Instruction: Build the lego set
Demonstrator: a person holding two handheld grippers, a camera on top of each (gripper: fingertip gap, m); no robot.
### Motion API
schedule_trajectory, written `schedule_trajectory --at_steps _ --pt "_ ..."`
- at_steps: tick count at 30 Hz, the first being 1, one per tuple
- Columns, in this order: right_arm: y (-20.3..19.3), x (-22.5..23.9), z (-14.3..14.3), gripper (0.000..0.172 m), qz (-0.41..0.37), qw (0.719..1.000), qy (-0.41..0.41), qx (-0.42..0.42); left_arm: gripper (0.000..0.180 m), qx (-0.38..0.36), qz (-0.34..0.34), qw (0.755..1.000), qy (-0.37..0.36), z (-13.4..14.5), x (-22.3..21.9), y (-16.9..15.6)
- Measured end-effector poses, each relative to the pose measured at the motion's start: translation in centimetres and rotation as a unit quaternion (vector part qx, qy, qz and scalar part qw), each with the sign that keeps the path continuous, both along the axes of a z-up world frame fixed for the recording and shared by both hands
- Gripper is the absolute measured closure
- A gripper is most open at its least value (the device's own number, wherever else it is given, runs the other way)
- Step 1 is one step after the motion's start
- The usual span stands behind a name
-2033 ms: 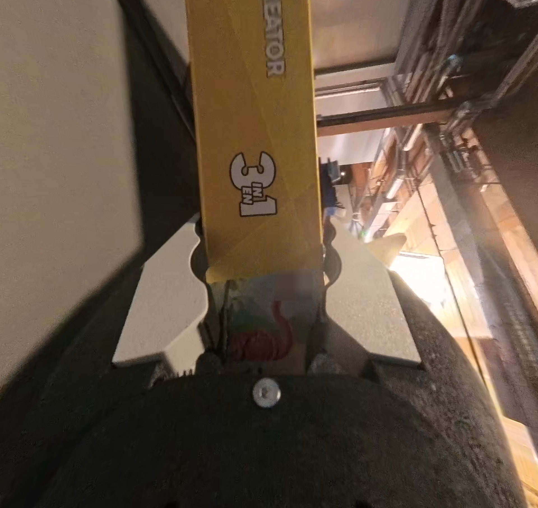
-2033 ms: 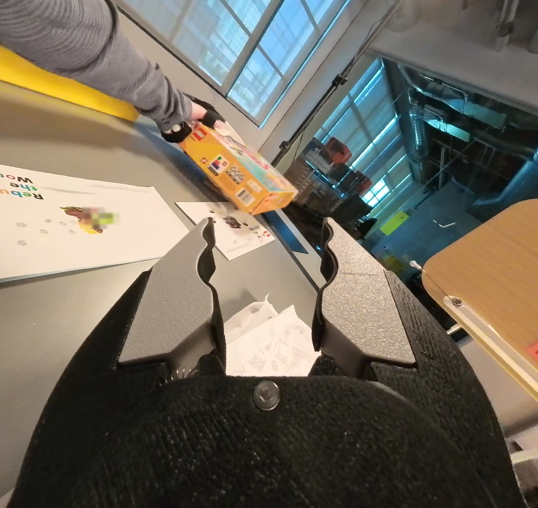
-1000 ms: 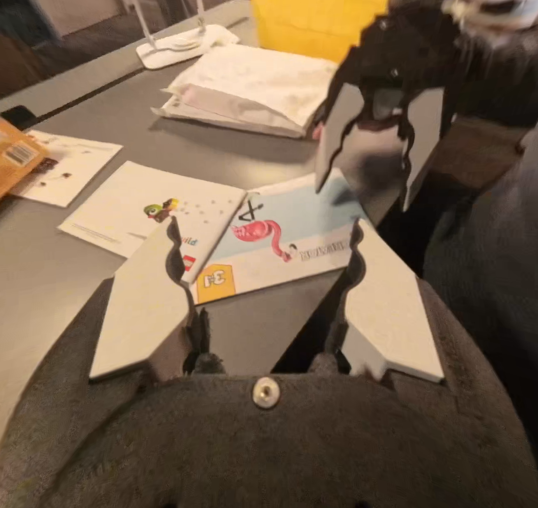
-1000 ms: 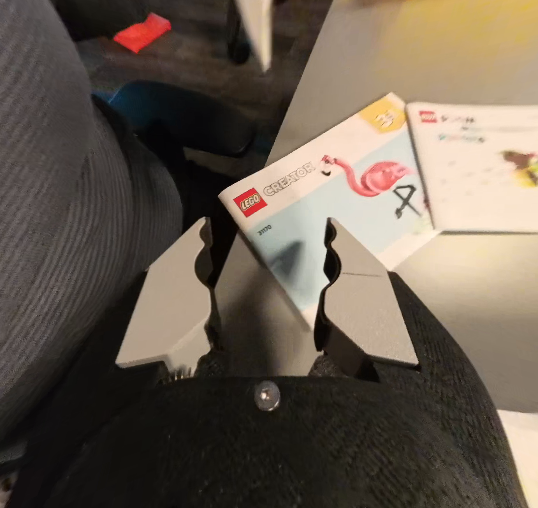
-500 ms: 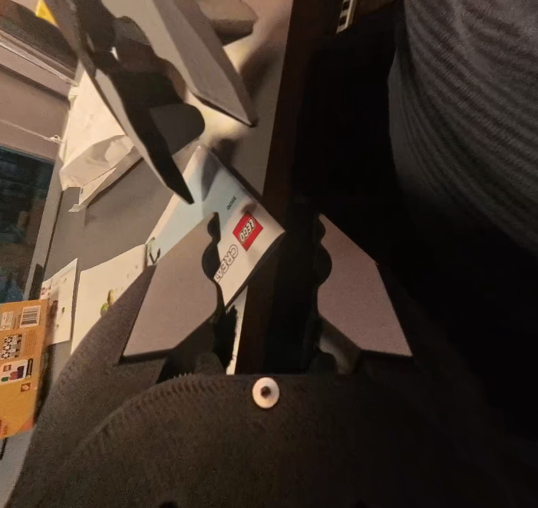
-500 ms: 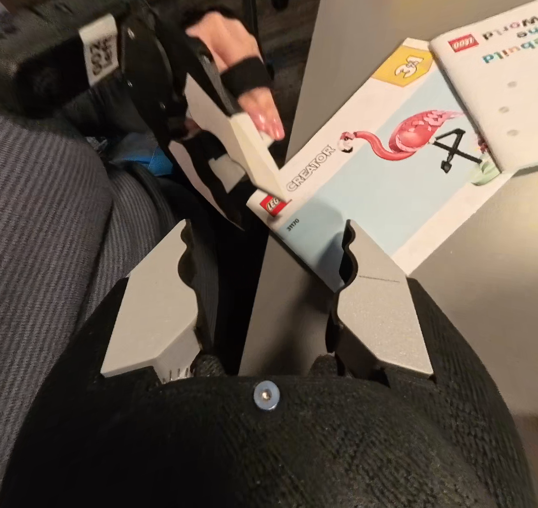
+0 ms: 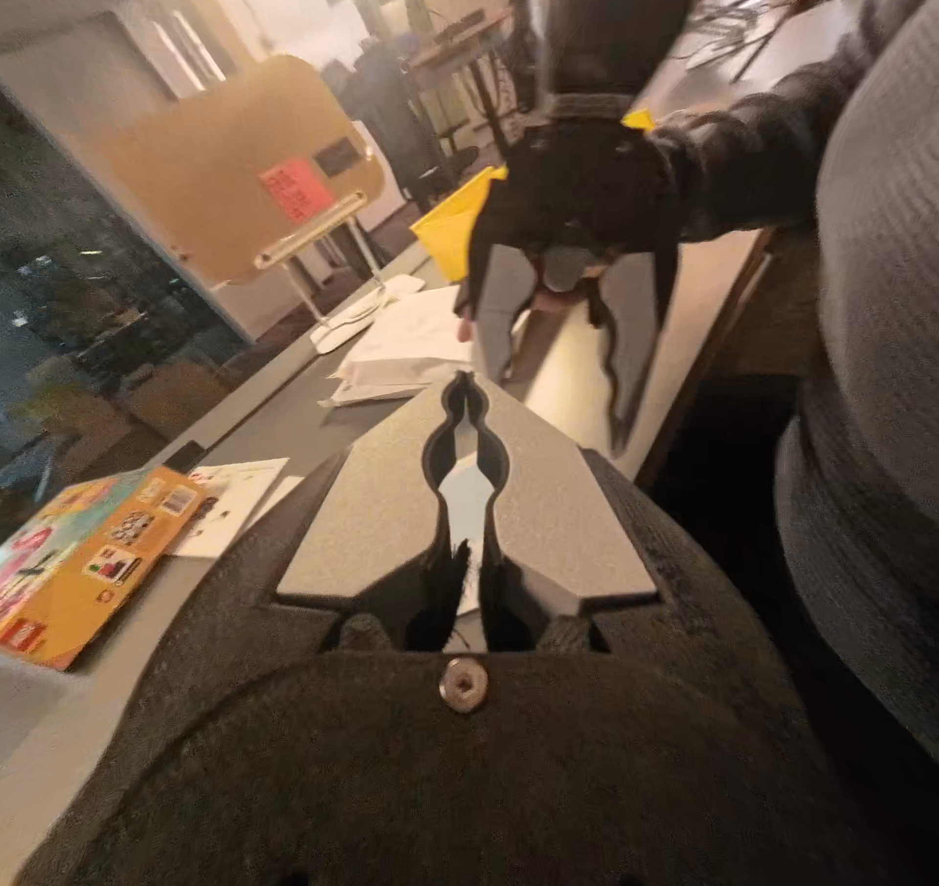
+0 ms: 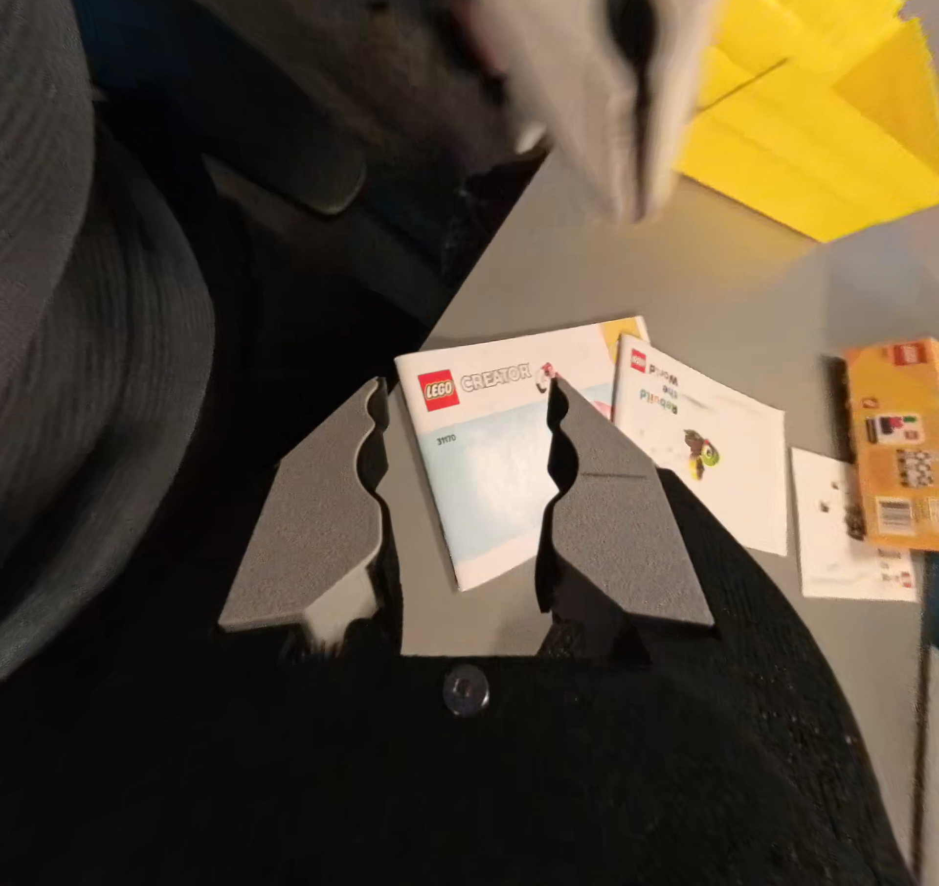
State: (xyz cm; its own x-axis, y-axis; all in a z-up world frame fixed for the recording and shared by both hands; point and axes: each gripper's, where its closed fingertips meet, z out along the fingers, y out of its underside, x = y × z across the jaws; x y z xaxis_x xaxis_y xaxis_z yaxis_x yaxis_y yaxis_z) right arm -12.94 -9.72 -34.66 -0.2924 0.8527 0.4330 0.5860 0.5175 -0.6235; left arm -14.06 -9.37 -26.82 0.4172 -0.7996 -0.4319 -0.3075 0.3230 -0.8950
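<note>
Change: left gripper [image 7: 465, 379], spread around the booklet corner half a second ago, is now fully closed on nothing, lifted off the table [image 8: 711, 292].
Right gripper [image 8: 467, 384]: jaws parted, empty, hovering over the booklet [image 8: 488, 470].
Booklet: flat at table's near edge, leaflet [image 8: 711, 455] overlapping at 3 o'clock.
Beyond: orange box [image 8: 894, 445] at 3 o'clock, yellow bin [image 8: 813, 115] at 1 o'clock.

Two booklets [image 8: 488, 460], one box [image 8: 894, 445], maybe
</note>
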Motion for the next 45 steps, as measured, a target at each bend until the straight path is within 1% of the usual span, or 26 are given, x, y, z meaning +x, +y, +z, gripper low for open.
schedule_trajectory --at_steps 2,3,5,6,8,9,11,14,16,17,18,19,20,22,24,27,29,31,32,33,34,35,37,39,42,45 --pt "-0.3 0.0 -2.0 0.099 0.000 0.998 -0.058 -0.009 0.180 -0.003 0.036 0.999 0.003 0.0 -1.5 1.4" --pt "-0.1 0.2 -3.5 0.087 -0.016 0.995 -0.093 -0.027 0.179 -0.013 0.041 0.999 0.009 -0.6 -1.8 1.6" --pt "0.5 1.0 -6.0 0.068 -0.054 0.983 -0.151 -0.086 0.123 -0.060 0.010 0.997 0.051 -3.5 -1.3 0.7" --pt "0.4 1.2 -6.6 0.063 -0.064 0.977 -0.160 -0.127 0.108 -0.090 -0.007 0.992 0.087 -5.7 -0.8 0.1" --pt "0.1 0.8 -6.6 0.061 -0.081 0.966 -0.136 -0.205 0.092 -0.105 -0.009 0.979 0.172 -10.0 -0.2 -0.6" --pt "0.1 0.8 -6.4 0.062 -0.086 0.963 -0.126 -0.224 0.091 -0.096 -0.003 0.973 0.210 -11.7 -0.1 -0.7" --pt "0.0 0.9 -6.4 0.061 -0.093 0.960 -0.130 -0.229 0.091 -0.091 0.003 0.964 0.248 -13.9 0.0 -0.6" --pt "-1.7 1.3 -6.1 0.061 -0.084 0.953 -0.146 -0.251 0.099 -0.083 -0.007 0.964 0.254 -15.0 0.7 -0.9" --pt "-3.3 1.5 -5.5 0.067 -0.065 0.942 -0.147 -0.294 0.113 -0.035 -0.005 0.961 0.275 -15.4 1.1 -0.9" --pt "-3.8 1.6 -5.3 0.068 -0.059 0.937 -0.147 -0.313 0.116 0.011 -0.009 0.956 0.292 -15.4 1.3 -1.2" --pt "-3.9 1.8 -5.2 0.069 -0.058 0.934 -0.146 -0.321 0.126 0.058 -0.008 0.952 0.299 -14.9 1.7 -1.4" --pt "-3.7 1.9 -5.2 0.070 -0.059 0.935 -0.143 -0.318 0.140 0.072 -0.002 0.952 0.297 -14.4 1.9 -1.6" --pt "-3.4 1.9 -5.1 0.072 -0.059 0.940 -0.137 -0.306 0.157 0.076 0.004 0.955 0.288 -13.9 1.9 -1.6" --pt "-3.2 1.7 -4.6 0.077 -0.049 0.955 -0.115 -0.268 0.177 0.083 0.023 0.965 0.248 -12.1 1.4 -1.0" --pt "-2.5 1.2 -3.9 0.088 -0.035 0.978 -0.084 -0.188 0.178 0.035 0.021 0.979 0.200 -10.6 0.9 -0.7" --pt "-0.5 0.6 -2.4 0.126 -0.025 0.998 -0.057 -0.018 0.179 -0.006 -0.003 0.992 0.122 -7.5 0.6 -0.7" --pt "1.5 0.0 0.3 0.171 -0.043 0.995 -0.017 0.087 0.179 -0.018 -0.016 0.997 0.075 -5.2 0.7 -0.8" --pt "2.3 -0.1 2.8 0.171 -0.048 0.993 -0.007 0.103 0.173 -0.036 0.007 0.999 0.011 -2.7 0.5 0.0" --pt "2.8 0.0 4.3 0.171 -0.055 0.994 -0.003 0.100 0.156 -0.052 0.025 0.998 -0.019 -1.6 0.0 0.8" --pt "3.7 0.1 6.1 0.171 -0.065 0.992 0.011 0.105 0.133 -0.069 0.040 0.996 -0.037 -1.0 -0.7 1.6" --pt "4.7 0.2 8.1 0.172 -0.077 0.991 0.026 0.109 0.119 -0.088 0.055 0.993 -0.052 -0.5 -1.6 2.4" --pt "5.8 0.4 9.9 0.172 -0.089 0.989 0.040 0.107 0.112 -0.099 0.068 0.990 -0.073 -0.2 -2.5 3.3" --pt "8.0 0.4 12.8 0.172 -0.108 0.988 0.058 0.092 0.111 -0.106 0.107 0.982 -0.117 0.4 -4.7 5.2" --pt "10.9 0.1 14.4 0.172 -0.128 0.986 0.057 0.092 0.111 -0.131 0.140 0.970 -0.148 0.1 -6.5 6.8" --pt "15.6 -0.9 15.0 0.171 -0.165 0.976 0.045 0.134 0.111 -0.154 0.178 0.958 -0.164 -0.7 -8.4 8.4" --pt "17.5 -2.8 14.7 0.171 -0.156 0.962 0.067 0.213 0.112 -0.154 0.195 0.952 -0.178 -0.8 -9.4 8.8"
